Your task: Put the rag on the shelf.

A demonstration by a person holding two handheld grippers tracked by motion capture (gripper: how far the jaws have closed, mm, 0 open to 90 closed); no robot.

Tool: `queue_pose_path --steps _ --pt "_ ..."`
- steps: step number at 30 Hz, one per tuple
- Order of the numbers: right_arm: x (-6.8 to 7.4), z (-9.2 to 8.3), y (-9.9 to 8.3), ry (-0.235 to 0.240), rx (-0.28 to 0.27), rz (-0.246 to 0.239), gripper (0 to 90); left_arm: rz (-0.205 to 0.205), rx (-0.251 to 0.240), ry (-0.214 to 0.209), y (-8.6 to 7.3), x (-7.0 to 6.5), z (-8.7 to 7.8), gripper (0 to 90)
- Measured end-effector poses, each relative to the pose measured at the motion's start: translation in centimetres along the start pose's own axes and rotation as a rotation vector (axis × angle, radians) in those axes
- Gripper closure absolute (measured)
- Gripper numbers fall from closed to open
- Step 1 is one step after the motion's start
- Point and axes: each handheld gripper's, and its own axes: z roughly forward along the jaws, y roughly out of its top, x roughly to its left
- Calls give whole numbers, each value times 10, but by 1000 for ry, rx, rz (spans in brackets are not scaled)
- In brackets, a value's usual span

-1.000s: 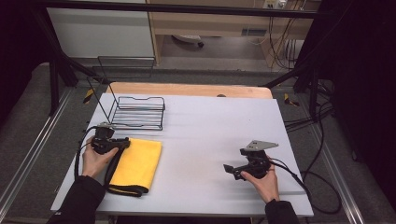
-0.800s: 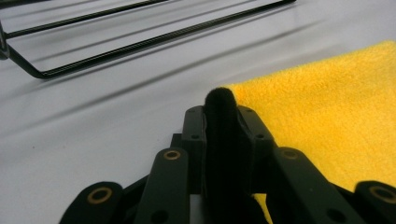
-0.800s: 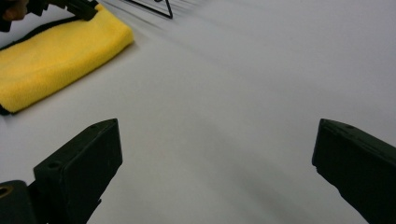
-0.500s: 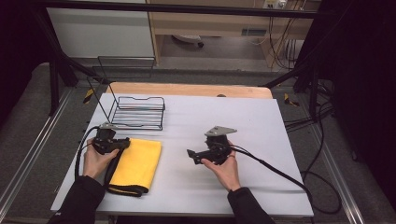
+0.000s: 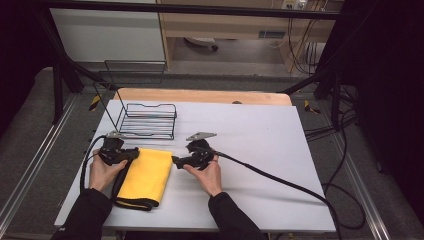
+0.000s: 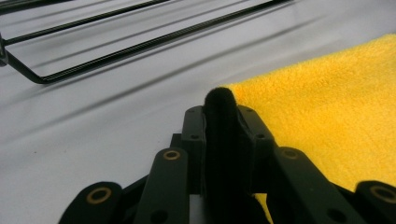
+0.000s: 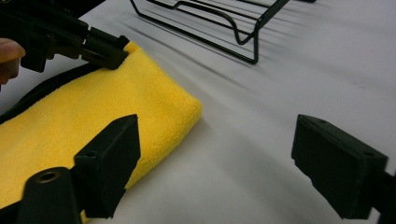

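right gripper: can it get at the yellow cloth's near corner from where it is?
Probably yes. The right gripper, jaws apart, sits just off the yellow cloth edge with bare table between; the left gripper pinches the far corner, out of its path.

No text, label, brand, number or sign can be read anywhere in these pictures, from the upper left of the frame to the lower right.

Item count: one yellow cloth [image 5: 145, 176], one black wire rack [image 5: 148, 120], two tools — left tool [image 5: 134, 153], right tool [image 5: 175, 161] — one table [image 5: 260, 135].
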Motion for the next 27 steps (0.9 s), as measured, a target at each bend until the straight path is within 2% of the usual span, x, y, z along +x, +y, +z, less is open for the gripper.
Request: queue_pose_path --steps 2,4,9,17,19,23,27 --pt "3 9 0 8 5 22 214 -3 -2 -1 0 0 0 741" --pt "6 17 1 -4 16 10 256 0 -3 -1 0 0 0 739" --pt "12 29 6 3 33 16 369 7 -1 4 0 0 0 739" --pt "17 49 8 -21 83 12 562 6 -4 -1 -1 0 0 739" --pt "17 51 8 -21 84 7 582 10 -4 -1 -1 0 0 739" --pt "17 53 8 0 108 49 665 11 -5 -7 -1 1 0 739" --pt "16 53 9 4 125 84 684 7 -7 -12 -1 2 0 742"
